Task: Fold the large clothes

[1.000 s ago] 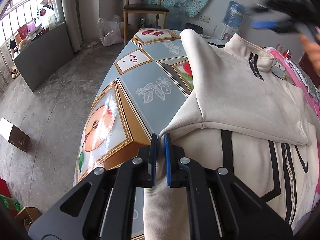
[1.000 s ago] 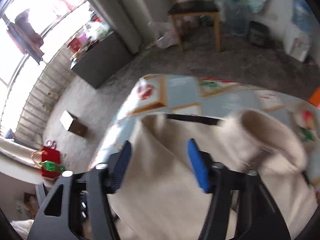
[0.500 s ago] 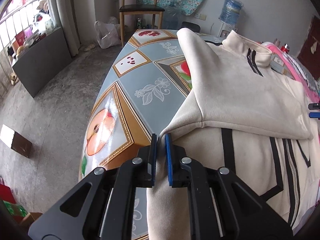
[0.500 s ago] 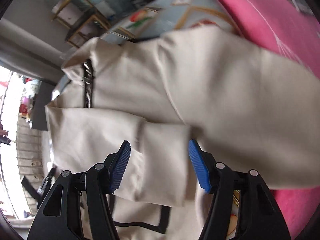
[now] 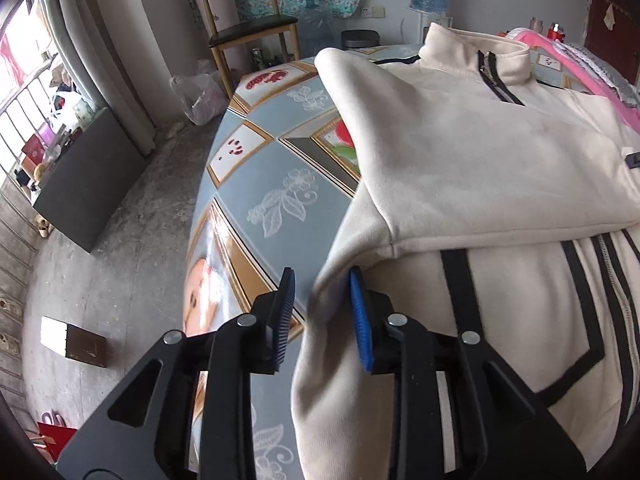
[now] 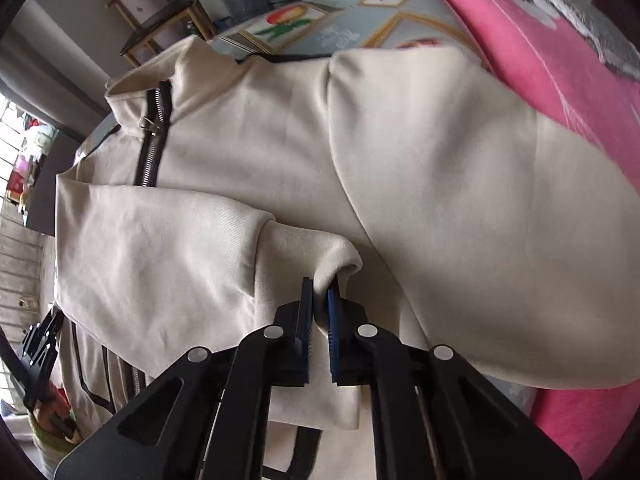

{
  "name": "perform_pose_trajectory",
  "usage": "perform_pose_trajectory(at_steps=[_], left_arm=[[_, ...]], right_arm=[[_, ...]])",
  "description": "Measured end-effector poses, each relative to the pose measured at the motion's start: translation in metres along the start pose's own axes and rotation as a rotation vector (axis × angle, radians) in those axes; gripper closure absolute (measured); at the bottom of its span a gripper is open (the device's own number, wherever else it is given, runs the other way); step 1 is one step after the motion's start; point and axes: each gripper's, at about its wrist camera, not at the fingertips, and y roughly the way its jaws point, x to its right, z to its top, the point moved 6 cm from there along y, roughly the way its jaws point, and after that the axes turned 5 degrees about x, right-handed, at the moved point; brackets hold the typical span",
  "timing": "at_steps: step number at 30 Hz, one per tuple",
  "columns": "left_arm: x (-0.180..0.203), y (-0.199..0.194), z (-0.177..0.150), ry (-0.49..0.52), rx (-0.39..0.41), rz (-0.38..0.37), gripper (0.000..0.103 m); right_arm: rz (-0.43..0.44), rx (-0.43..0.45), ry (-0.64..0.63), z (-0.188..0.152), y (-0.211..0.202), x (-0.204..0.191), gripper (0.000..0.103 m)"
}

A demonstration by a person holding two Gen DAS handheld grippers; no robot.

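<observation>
The left wrist view shows a cream zip-up jacket (image 5: 460, 168) lying across the worktop (image 5: 272, 184), which has a printed cover of fruit and flower panels; one sleeve is folded across the chest, and the side edge hangs a little over the worktop's border. The left tongs (image 5: 322, 314) stand apart, their blue pads on each side of this side edge near the armpit, and they do not clamp it. In the right wrist view the right tongs (image 6: 319, 320) are closed on the cuff (image 6: 332, 256) of the folded sleeve, with cloth pinched between the pads. A pink blanket (image 6: 560, 60) lies beside the jacket on the far side. The cloth looks like thick, soft fleece: I judge it to be light for its size, quite limp, and not slippery, so it will bend and sag wherever it is not supported. The double-layer places, such as cuff, hem and side seam, seem the best to take hold of, because a single layer may slide out. A small dark label (image 5: 634, 159) sits on the chest, but its writing is probably too small and cut off to read; no other brand or text is legible.
</observation>
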Motion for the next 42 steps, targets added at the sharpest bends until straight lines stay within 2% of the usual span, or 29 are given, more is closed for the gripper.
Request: perform_pose_trajectory(at_steps=[2,3,4,6,10,13,15,17,19,23,25,26,29,31,34,35,36,37,39,42], left_arm=[[-0.002,0.003,0.003,-0.011,-0.003,0.003,0.075],[-0.003,0.003,0.004,-0.023,-0.001,-0.001,0.079],[-0.003,0.003,0.006,-0.031,0.002,-0.007,0.089],[-0.002,0.003,0.006,-0.046,0.006,-0.027,0.094],[-0.007,-0.005,0.01,-0.092,0.03,-0.027,0.096],[-0.011,-0.008,0.013,-0.131,0.039,-0.024,0.097],[-0.012,-0.01,0.013,-0.14,0.04,-0.009,0.097],[-0.012,-0.009,0.011,-0.141,0.037,0.003,0.097],[-0.012,-0.008,0.009,-0.14,0.03,0.011,0.097],[-0.01,-0.005,0.004,-0.117,0.006,0.011,0.097],[-0.007,-0.007,0.005,-0.092,0.007,0.018,0.097],[-0.005,-0.008,0.006,-0.081,0.008,0.027,0.097],[-0.005,-0.011,0.006,-0.077,0.007,0.028,0.097],[-0.005,-0.013,0.004,-0.079,0.006,0.024,0.097],[-0.004,-0.018,0.002,-0.08,0.006,-0.004,0.095],[-0.004,-0.02,0.001,-0.081,0.006,-0.02,0.095],[-0.004,-0.022,0.001,-0.082,0.01,-0.032,0.094],[-0.005,-0.024,-0.001,-0.084,0.017,-0.048,0.094],[-0.007,-0.024,-0.004,-0.095,0.017,-0.061,0.094],[-0.012,-0.02,-0.007,-0.135,0.012,-0.073,0.094]], right_arm=[[0.021,0.037,-0.023,0.009,-0.014,-0.013,0.097],[0.038,0.053,-0.03,0.015,-0.021,-0.02,0.097],[0.059,0.068,-0.038,0.021,-0.027,-0.028,0.097],[0.109,0.094,-0.057,0.041,-0.038,-0.05,0.098],[0.28,0.155,-0.069,0.09,-0.076,-0.108,0.098],[0.44,0.293,-0.132,0.122,-0.15,-0.158,0.098],[0.488,0.376,-0.166,0.128,-0.186,-0.164,0.098],[0.485,0.403,-0.16,0.124,-0.192,-0.147,0.098],[0.446,0.356,-0.111,0.115,-0.165,-0.113,0.098],[0.325,0.088,0.105,0.076,-0.034,-0.009,0.098],[0.296,-0.009,0.175,0.056,0.013,0.02,0.098],[0.277,-0.04,0.206,0.047,0.032,0.033,0.098],[0.272,-0.054,0.229,0.045,0.049,0.044,0.098],[0.238,-0.048,0.19,0.05,0.043,0.041,0.098],[0.038,0.027,0.026,0.063,0.011,0.025,0.089],[0.021,0.059,0.0,0.07,0.001,0.02,0.08],[0.028,0.096,-0.023,0.077,-0.012,0.009,0.069],[0.048,0.12,-0.05,0.084,-0.02,0.001,0.064],[0.107,0.142,-0.141,0.091,-0.028,-0.043,0.054],[0.252,0.081,-0.308,0.091,-0.014,-0.132,0.039]])
